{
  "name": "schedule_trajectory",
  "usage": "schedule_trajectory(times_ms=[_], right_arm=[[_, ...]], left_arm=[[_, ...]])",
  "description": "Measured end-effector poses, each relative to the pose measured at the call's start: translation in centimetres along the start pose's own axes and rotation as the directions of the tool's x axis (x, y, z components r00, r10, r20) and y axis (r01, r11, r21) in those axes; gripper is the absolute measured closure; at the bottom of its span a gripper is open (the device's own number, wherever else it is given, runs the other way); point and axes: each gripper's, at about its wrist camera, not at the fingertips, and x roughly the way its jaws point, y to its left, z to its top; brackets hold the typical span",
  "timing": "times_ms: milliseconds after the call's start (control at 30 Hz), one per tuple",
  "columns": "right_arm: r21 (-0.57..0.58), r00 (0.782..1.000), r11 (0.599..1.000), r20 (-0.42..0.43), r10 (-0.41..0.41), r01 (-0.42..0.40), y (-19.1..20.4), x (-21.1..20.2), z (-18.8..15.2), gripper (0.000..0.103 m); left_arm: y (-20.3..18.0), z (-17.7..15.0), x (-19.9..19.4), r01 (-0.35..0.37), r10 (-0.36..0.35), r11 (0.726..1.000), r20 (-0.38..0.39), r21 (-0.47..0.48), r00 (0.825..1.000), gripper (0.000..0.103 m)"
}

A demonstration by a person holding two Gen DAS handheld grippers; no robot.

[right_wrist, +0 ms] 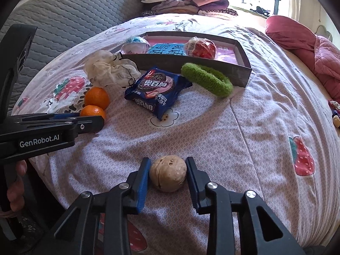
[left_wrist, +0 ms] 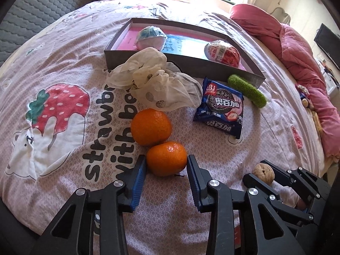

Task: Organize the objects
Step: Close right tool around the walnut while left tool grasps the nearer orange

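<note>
On a strawberry-print bedspread (left_wrist: 63, 148), my left tongs (left_wrist: 166, 165) close around the nearer tangerine (left_wrist: 166, 158), both blue pads touching its sides, the fruit resting on the cloth. My right tongs (right_wrist: 167, 170) do the same with a walnut (right_wrist: 167, 173): the left pad is pressed to the shell and the right pad is at its edge, jaws narrowed to the nut's width.

Just beyond the held fruit, and touching it, sits a second tangerine (left_wrist: 150, 126). Past that lies a crumpled white cloth with dark spots (left_wrist: 153, 85). Ahead and to the right of my left tongs, a blue cookie packet (left_wrist: 221, 106) lies flat, and a fuzzy green ring (right_wrist: 207, 78) rests beyond it, leaning against the wall of the box.

Farthest out from both tongs stands a shallow grey box (left_wrist: 148, 59), open at the top, with a pink floor and a blue printed panel. It holds two wrapped balls: a blue and white one (left_wrist: 150, 37) in its left end and a red and white one (left_wrist: 222, 53) towards its right end, well apart from each other.

In the right tongs' view, a hand (right_wrist: 16, 182) grips the handle of the left tongs at the left edge. A pink quilt (left_wrist: 297, 48) is bunched off to the right, and folded clothes (right_wrist: 182, 2) are stacked at the far end of the bed.
</note>
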Motion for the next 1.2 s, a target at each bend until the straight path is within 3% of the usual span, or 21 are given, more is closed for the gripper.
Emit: schedule_trajectory(times_ms=[533, 1200], right_arm=[[0.016, 0.998, 1.0, 0.054, 0.019, -0.02, -0.2, -1.1, 0.4, 0.069], [0.046, 0.995, 0.999, 0.096, 0.017, -0.021, -1.0, -1.7, 1.4, 0.069]], left_arm=[[-0.1, -0.4, -1.1, 0.036, -0.036, 0.999, 0.011, 0.018, 0.999, 0.064], [-1.4, -0.3, -3.0, 0.04, -0.047, 0.996, 0.086, 0.084, 0.995, 0.064]])
